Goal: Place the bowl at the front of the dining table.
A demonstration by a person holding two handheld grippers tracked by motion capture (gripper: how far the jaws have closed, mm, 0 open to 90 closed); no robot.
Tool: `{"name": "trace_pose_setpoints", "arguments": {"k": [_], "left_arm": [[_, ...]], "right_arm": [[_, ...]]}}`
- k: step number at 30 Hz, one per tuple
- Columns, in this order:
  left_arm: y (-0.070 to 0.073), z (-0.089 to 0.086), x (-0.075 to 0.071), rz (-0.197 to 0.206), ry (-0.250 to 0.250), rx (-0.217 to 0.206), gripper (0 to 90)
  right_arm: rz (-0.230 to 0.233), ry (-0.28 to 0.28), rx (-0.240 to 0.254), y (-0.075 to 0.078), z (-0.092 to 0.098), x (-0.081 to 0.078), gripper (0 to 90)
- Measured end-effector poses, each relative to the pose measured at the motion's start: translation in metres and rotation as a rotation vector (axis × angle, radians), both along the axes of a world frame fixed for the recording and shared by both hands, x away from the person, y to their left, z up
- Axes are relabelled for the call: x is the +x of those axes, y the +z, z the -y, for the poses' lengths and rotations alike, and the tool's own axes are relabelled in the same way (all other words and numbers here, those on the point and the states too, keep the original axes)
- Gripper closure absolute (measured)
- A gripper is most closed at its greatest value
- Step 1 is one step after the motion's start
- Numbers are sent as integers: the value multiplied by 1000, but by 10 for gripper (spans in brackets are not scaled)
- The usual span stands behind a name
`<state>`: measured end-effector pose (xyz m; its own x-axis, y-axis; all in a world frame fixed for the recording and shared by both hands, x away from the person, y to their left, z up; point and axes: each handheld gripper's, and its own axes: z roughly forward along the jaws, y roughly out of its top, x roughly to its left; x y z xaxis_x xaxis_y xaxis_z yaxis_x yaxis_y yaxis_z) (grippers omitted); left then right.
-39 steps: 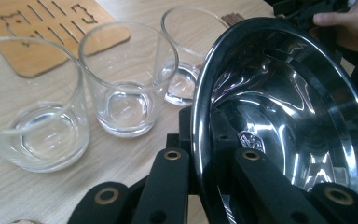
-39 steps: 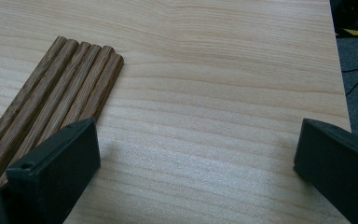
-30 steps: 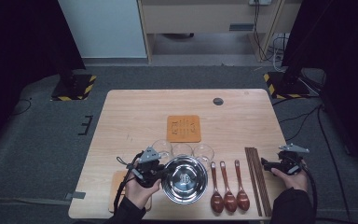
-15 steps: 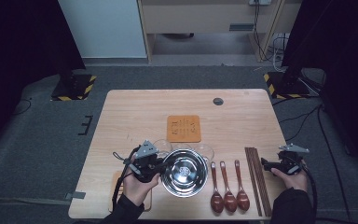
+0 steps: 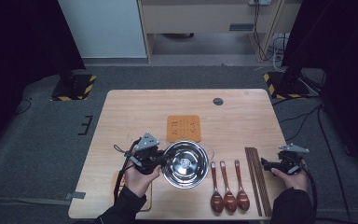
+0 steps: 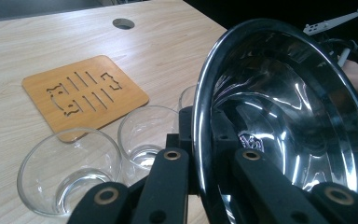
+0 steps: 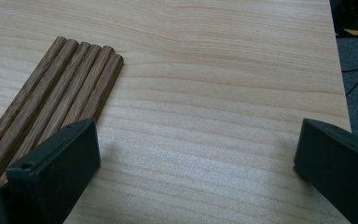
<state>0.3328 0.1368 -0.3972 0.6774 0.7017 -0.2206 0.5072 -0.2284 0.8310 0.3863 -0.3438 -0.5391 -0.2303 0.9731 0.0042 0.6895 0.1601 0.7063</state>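
Right now the steel bowl (image 5: 185, 164) sits near the front edge of the wooden table (image 5: 135, 112), tipped, w/ its rim clamped between the jaws of the left gripper (image 5: 162, 161). Left gripper view shows the bowl (image 6: 279, 126) up close: one jaw inside the rim, one outside, pinching the wall. It also shows clear glasses (image 6: 70, 175) just beside and behind the bowl, and a cut-out wooden trivet (image 6: 84, 95) beyond them. High view adds three wooden spoons (image 5: 228, 191) right of the bowl, then a bundle of chopsticks (image 5: 255, 179). Right gripper (image 5: 266, 164) rests low at the table's right edge, jaws wide apart, nothing between; its own view has the chopsticks (image 7: 60, 98) by one jaw.
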Motion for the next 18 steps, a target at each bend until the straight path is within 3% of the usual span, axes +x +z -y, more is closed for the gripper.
{"name": "trace_pose_setpoints", "arguments": {"k": [18], "left_arm": [[9, 5, 20, 18, 26, 5, 861]], "right_arm": [[0, 0, -1, 0, 0, 0, 3]]}}
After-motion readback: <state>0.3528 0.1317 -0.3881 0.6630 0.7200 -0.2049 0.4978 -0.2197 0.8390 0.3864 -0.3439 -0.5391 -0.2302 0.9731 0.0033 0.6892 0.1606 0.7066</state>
